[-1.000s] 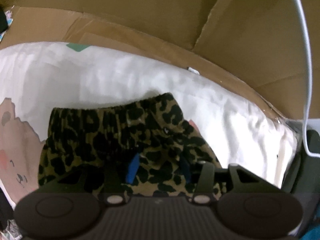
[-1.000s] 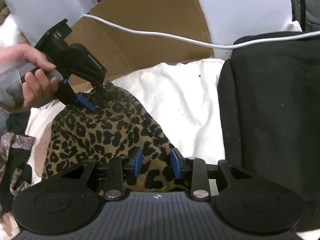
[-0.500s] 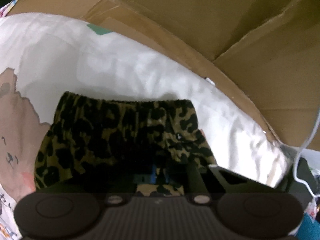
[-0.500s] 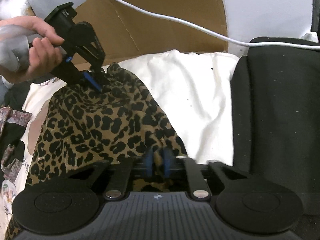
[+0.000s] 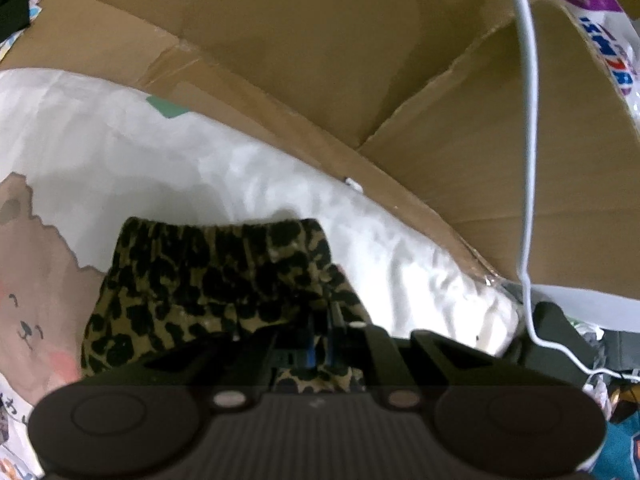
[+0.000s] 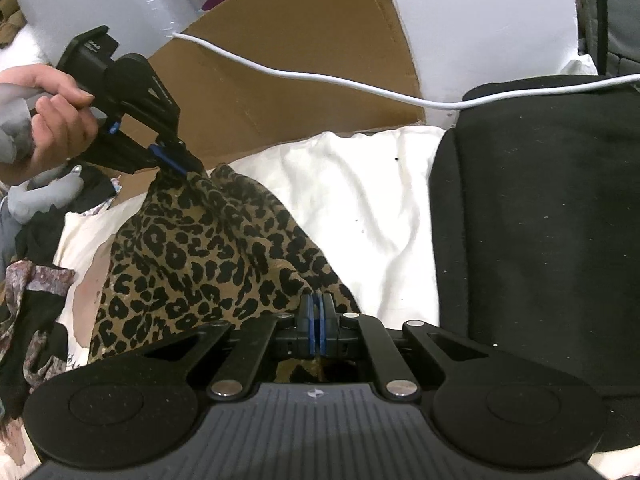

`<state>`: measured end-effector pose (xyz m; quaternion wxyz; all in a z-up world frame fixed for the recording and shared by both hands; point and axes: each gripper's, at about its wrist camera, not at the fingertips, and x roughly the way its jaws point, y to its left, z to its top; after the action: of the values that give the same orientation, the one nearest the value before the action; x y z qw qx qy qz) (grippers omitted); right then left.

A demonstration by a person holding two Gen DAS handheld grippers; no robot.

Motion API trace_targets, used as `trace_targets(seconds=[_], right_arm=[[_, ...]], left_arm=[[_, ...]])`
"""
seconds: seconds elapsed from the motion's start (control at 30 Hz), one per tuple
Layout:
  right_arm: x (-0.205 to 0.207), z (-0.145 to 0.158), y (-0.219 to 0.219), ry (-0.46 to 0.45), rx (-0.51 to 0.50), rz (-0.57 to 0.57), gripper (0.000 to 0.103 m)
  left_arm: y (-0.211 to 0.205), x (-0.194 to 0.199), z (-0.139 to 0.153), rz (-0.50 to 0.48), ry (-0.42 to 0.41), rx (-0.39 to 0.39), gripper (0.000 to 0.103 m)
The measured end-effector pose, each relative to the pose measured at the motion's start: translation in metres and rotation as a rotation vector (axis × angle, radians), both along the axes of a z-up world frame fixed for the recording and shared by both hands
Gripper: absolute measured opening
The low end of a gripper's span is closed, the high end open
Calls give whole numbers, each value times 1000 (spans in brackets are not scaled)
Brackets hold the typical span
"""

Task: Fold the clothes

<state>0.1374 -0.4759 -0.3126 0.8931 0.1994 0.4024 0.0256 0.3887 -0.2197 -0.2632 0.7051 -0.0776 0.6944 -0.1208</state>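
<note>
A leopard-print garment [image 6: 208, 256] lies on a white sheet [image 6: 360, 200]; its elastic waistband shows in the left wrist view [image 5: 208, 236]. My left gripper [image 5: 320, 350] is shut on the cloth near one edge. In the right wrist view that left gripper [image 6: 180, 166], held by a hand [image 6: 52, 120], pinches a raised corner of the garment. My right gripper [image 6: 317, 320] is shut on the near edge of the same garment, so the cloth is stretched between the two grips.
Brown cardboard [image 5: 320, 60] stands behind the sheet. A white cable [image 6: 320, 80] hangs across it. A black cushion [image 6: 540, 220] lies to the right. Patterned clothes [image 6: 28, 300] are piled at the left. A bear print [image 5: 32, 280] marks the sheet.
Both grippers went from open to shut on the leopard garment. The left gripper then rose, lifting its corner of the cloth off the sheet.
</note>
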Motion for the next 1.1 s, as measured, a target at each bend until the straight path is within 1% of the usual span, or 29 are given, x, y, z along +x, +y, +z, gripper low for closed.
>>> trace_targets(seconds=[0.17, 0.33, 0.43, 0.53, 0.7, 0.83, 0.87, 0.9, 0.93, 0.97, 1.0, 1.03, 1.1], right_arm=[[-1, -4, -6, 27, 1, -34, 0], [0, -8, -13, 40, -13, -54, 0], [-1, -5, -17, 37, -2, -60, 0], [-2, 0, -14, 1, 40, -30, 1], [19, 1, 7, -6, -7, 59, 3], [38, -6, 19, 29, -47, 107, 4], [41, -8, 20, 38, -52, 118, 6], [43, -9, 21, 41, -62, 124, 13], [44, -10, 22, 42, -73, 129, 24], [46, -10, 23, 43, -84, 133, 27], [46, -10, 23, 41, -88, 133, 35], [46, -10, 23, 38, -90, 131, 38], [48, -12, 24, 40, -89, 138, 38]], left_arm=[[-14, 6, -16, -9, -1, -12, 5], [-23, 7, -25, -11, -6, -35, 5], [-25, 8, -27, -13, -4, -44, 4], [-26, 8, -25, -21, -7, -50, 4], [-23, 6, -18, -26, -11, -50, 4], [-20, 6, -13, -28, -10, -51, 4], [-21, 6, -12, -30, -10, -51, 4], [-22, 6, -12, -32, -11, -50, 4], [-22, 5, -12, -36, -12, -50, 4], [-22, 5, -11, -41, -13, -49, 4], [-23, 5, -10, -46, -14, -49, 4], [-23, 5, -9, -49, -14, -49, 4], [-24, 5, -9, -55, -14, -48, 4]])
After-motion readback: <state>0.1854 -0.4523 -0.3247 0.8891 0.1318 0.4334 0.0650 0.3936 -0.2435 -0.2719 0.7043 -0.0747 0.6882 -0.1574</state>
